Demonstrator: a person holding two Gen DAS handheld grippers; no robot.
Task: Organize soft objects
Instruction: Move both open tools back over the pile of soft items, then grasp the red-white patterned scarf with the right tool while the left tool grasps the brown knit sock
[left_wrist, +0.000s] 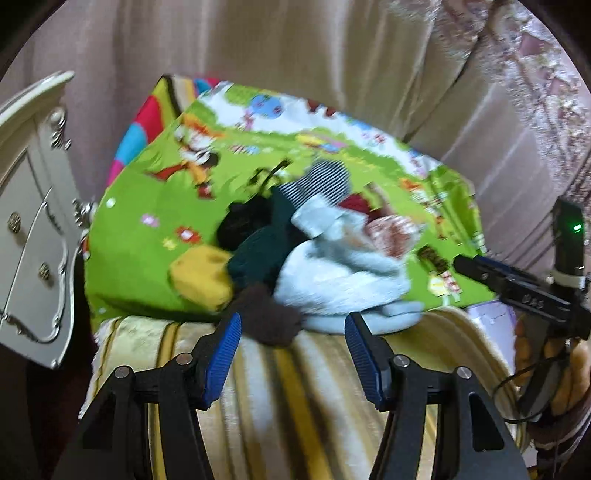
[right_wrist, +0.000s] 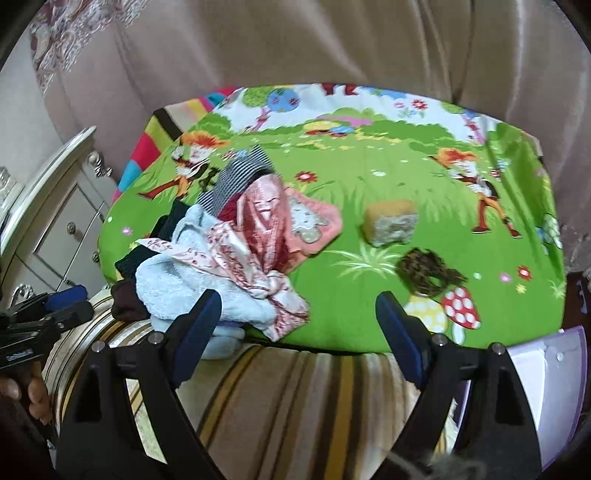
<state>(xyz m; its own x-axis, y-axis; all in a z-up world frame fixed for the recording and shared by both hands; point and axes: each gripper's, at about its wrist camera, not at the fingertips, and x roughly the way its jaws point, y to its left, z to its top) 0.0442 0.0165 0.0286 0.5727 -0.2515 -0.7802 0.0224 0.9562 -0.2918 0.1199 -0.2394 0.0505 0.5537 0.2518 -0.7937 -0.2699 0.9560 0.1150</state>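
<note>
A heap of soft things lies on a green cartoon play mat (left_wrist: 155, 206) (right_wrist: 369, 177): a pale blue towel (left_wrist: 340, 269) (right_wrist: 173, 280), a dark green knit (left_wrist: 255, 254), a striped cloth (left_wrist: 317, 181) (right_wrist: 236, 177), a pink patterned scarf (right_wrist: 258, 229), a brown cloth (left_wrist: 266, 314) and a yellow sponge (left_wrist: 203, 280). Another sponge (right_wrist: 391, 221) and a dark scrubby piece (right_wrist: 428, 273) lie apart on the mat. My left gripper (left_wrist: 293, 332) is open and empty, just short of the brown cloth. My right gripper (right_wrist: 297, 317) is open and empty at the mat's near edge.
A striped beige blanket (left_wrist: 280, 398) (right_wrist: 306, 398) covers the near edge. A cream drawer cabinet (left_wrist: 33, 236) (right_wrist: 55, 221) stands at the left. Beige curtains (right_wrist: 332, 40) hang behind. A purple-white folder (right_wrist: 546, 387) lies at the right. The other gripper shows in each view (left_wrist: 524, 291) (right_wrist: 40, 321).
</note>
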